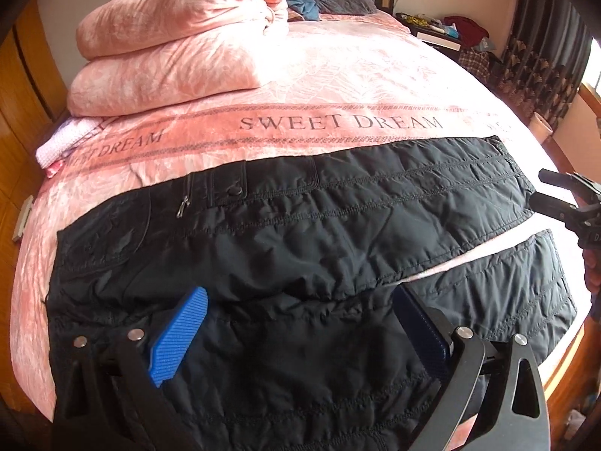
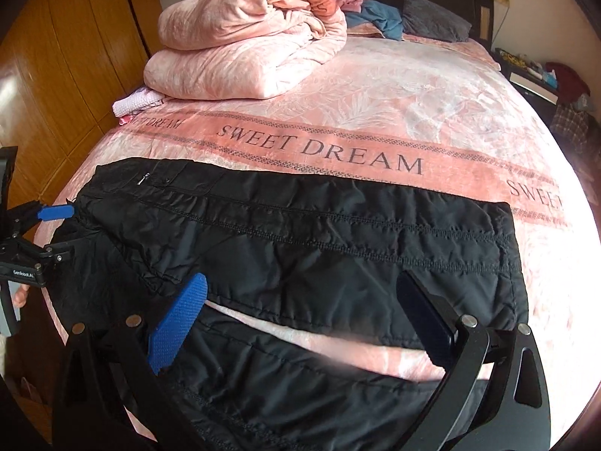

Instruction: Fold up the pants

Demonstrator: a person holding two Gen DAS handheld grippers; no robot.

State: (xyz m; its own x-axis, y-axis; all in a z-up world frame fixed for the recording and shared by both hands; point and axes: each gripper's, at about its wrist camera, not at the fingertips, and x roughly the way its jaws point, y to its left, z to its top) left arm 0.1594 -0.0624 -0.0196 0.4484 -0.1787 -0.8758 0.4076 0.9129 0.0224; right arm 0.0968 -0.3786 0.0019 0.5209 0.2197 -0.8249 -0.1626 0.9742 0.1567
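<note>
Pants (image 1: pixel 300 225), black and quilted, lie flat, legs parted, both grippers' fingers (image 1: pixel 180 334) spread wide.

My left tongs (image 1: pixel 300 323) are black, curved arms with round silver rivets and triangular cut-outs, tipped by ribbed blue pads (image 1: pixel 180 334). My right tongs (image 2: pixel 304 323) are built alike: black frame, silver rivets, textured blue pads (image 2: pixel 176 323). Seen from the right camera, the left tool's black body carries small screws and a white printed label too small to read.
</note>
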